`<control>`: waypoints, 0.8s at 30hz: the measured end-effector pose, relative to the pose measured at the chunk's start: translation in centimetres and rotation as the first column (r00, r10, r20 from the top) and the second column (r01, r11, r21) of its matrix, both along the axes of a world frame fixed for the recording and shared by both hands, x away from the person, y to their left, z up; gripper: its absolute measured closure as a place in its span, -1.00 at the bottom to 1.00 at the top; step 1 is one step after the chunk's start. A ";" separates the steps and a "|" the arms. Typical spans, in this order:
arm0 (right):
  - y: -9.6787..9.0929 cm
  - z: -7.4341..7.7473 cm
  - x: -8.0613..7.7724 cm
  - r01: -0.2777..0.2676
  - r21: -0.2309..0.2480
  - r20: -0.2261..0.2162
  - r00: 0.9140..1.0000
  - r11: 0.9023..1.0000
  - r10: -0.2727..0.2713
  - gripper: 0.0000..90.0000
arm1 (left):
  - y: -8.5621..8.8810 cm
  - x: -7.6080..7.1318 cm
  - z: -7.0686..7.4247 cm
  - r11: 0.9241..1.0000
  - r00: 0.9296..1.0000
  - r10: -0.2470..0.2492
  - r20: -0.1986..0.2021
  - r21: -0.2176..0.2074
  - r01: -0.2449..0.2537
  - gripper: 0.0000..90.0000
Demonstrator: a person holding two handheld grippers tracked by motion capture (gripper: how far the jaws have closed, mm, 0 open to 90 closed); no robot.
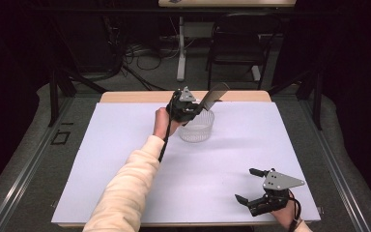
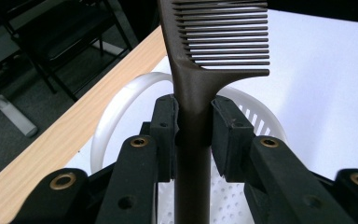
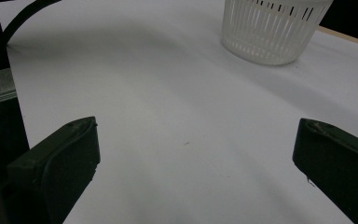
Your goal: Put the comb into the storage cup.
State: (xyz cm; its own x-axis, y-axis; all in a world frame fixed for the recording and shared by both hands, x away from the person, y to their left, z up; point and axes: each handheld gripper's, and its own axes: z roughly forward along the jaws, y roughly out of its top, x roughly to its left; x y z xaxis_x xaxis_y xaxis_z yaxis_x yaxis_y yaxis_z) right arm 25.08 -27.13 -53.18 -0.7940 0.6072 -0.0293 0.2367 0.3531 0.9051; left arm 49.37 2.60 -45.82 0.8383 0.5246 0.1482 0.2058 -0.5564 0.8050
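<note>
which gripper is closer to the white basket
Left. The left gripper hangs right over the white basket, shut on a comb. The right gripper sits open, far off near the table's front edge.

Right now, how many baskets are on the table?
1. A single white slotted basket stands on the white sheet toward the far side of the table, just below the dark comb that the left gripper holds clamped by its handle.
</note>
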 end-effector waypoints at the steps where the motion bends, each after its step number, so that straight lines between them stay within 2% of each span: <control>1: 0.0 0.0 0.0 0.001 0.001 -0.002 1.000 1.000 -0.001 -1.00 | -0.1 0.0 0.0 1.000 1.000 -0.003 -0.001 0.002 0.003 0.60; 6: 0.0 0.0 0.0 -0.001 0.000 0.001 1.000 1.000 0.001 -1.00 | -0.4 -0.1 -0.1 1.000 1.000 -0.013 0.001 0.011 0.013 0.60; 13: 0.0 0.1 -0.1 0.000 -0.005 -0.003 1.000 1.000 0.000 -1.00 | -0.3 -0.1 -0.1 1.000 1.000 -0.016 -0.006 -0.005 0.016 0.60; 18: 0.0 0.1 -0.1 -0.002 -0.003 0.001 1.000 1.000 0.002 -1.00 | -0.6 -0.1 -0.2 1.000 1.000 -0.019 -0.010 0.010 0.019 0.60; 24: 0.0 0.0 0.0 -0.002 0.000 -0.001 1.000 1.000 0.002 -1.00 | -1.0 -0.1 -0.4 0.998 0.999 -0.035 -0.010 0.052 0.036 0.60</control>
